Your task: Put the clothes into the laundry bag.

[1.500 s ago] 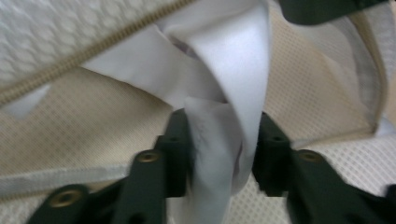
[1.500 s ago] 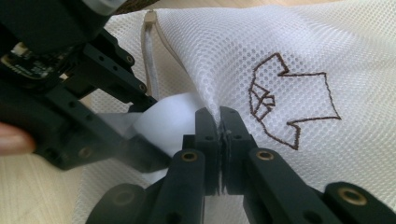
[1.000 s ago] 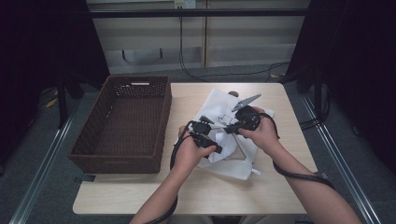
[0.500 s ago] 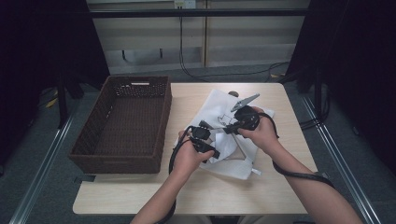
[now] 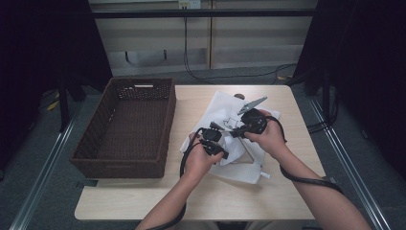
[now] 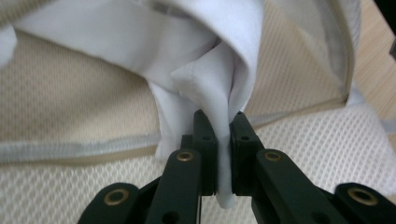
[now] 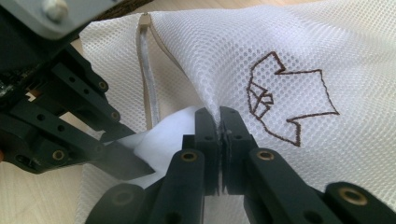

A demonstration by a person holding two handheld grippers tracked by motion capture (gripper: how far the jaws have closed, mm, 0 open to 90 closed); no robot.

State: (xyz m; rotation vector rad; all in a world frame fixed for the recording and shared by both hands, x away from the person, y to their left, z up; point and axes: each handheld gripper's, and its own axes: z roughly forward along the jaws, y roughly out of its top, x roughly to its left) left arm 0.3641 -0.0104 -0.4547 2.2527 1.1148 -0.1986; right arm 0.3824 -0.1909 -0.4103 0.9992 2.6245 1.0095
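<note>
A white mesh bag [image 5: 225, 108] with a brown stitched logo [image 7: 289, 100] lies on the table [image 5: 191, 201]. A plain white cloth [image 6: 210, 60] sits at its open zipper edge. My left gripper [image 6: 223, 116] has just been closing and now pinches a fold of that cloth between its pads. In the high view the left gripper [image 5: 215, 143] is over the bag's near left side. My right gripper [image 7: 218, 114] is shut on the mesh bag [image 7: 289, 51] by the opening and holds the mesh up. The left gripper [image 7: 116, 161] sits close on the left of the right gripper view.
A dark wicker basket [image 5: 170, 120] stands on the left half of the table, beside the bag. Bare tabletop runs along the near edge and the far right. Cables trail from both hands toward the front edge.
The left gripper's jaws have closed onto the white cloth, and that hand shifted slightly. The right hand and the mesh it holds have stayed put.
</note>
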